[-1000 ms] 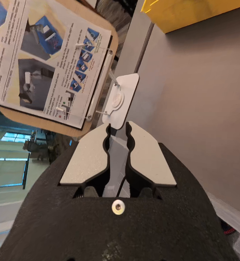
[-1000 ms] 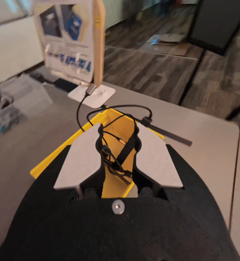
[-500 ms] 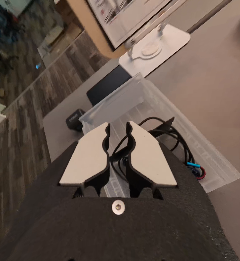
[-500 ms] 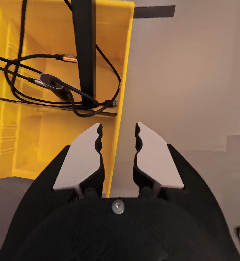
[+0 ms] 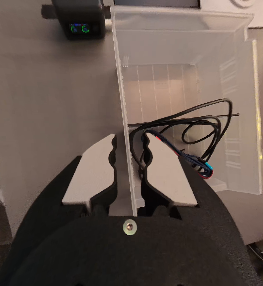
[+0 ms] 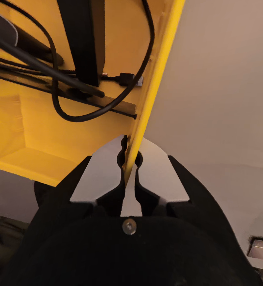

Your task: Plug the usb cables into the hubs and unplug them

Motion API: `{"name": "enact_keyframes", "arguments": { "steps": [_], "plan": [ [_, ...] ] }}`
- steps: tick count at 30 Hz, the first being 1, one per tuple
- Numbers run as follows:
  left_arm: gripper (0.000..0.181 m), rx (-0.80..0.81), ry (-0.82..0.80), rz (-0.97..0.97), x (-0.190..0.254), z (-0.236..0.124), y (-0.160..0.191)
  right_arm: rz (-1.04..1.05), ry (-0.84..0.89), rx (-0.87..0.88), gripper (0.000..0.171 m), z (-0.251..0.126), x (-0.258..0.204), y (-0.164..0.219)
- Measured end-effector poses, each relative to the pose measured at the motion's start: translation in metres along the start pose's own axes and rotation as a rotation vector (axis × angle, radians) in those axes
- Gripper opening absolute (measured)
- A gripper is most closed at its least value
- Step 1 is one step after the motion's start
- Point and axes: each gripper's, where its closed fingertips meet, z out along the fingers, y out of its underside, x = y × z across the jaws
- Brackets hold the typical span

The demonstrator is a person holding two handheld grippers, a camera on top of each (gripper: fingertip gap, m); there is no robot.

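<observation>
we clamp the right gripper on the yellow plastic bin's side wall to steady its black usb cables, while the left gripper, jaws apart, straddles the clear plastic bin's wall beside its cable tangle on the grey counter.

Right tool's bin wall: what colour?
Yellow; the right tool is clamped on the bin wall, clearest in the right wrist view.
</observation>
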Motion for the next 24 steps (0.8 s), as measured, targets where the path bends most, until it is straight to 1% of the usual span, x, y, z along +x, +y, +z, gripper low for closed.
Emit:
{"name": "enact_keyframes", "arguments": {
  "steps": [2, 6, 9, 13, 18, 24],
  "plan": [
    [0.039, -0.059, -0.037, 0.01, -0.005, 0.006, 0.008, -0.006, 0.004, -0.023, 0.008, 0.0, -0.005, 0.003],
    [0.043, -0.165, -0.023, 0.006, -0.002, 0.018, 0.024, -0.034, 0.022, -0.073, 0.008, 0.0, -0.013, 0.007],
    [0.035, -0.248, -0.046, 0.002, -0.006, 0.027, 0.036, -0.039, 0.022, -0.119, 0.008, 0.001, -0.023, 0.011],
    [0.024, -0.276, -0.044, 0.0, -0.004, 0.034, 0.039, -0.044, 0.026, -0.199, 0.008, 0.002, -0.042, 0.016],
    [0.024, -0.372, -0.044, 0.03, 0.003, 0.044, 0.051, -0.09, 0.009, -0.257, 0.01, 0.006, -0.072, 0.016],
    [0.025, -0.423, -0.155, 0.066, -0.001, 0.047, 0.054, -0.123, -0.002, -0.306, 0.009, 0.012, -0.113, 0.013]
  ]
}}
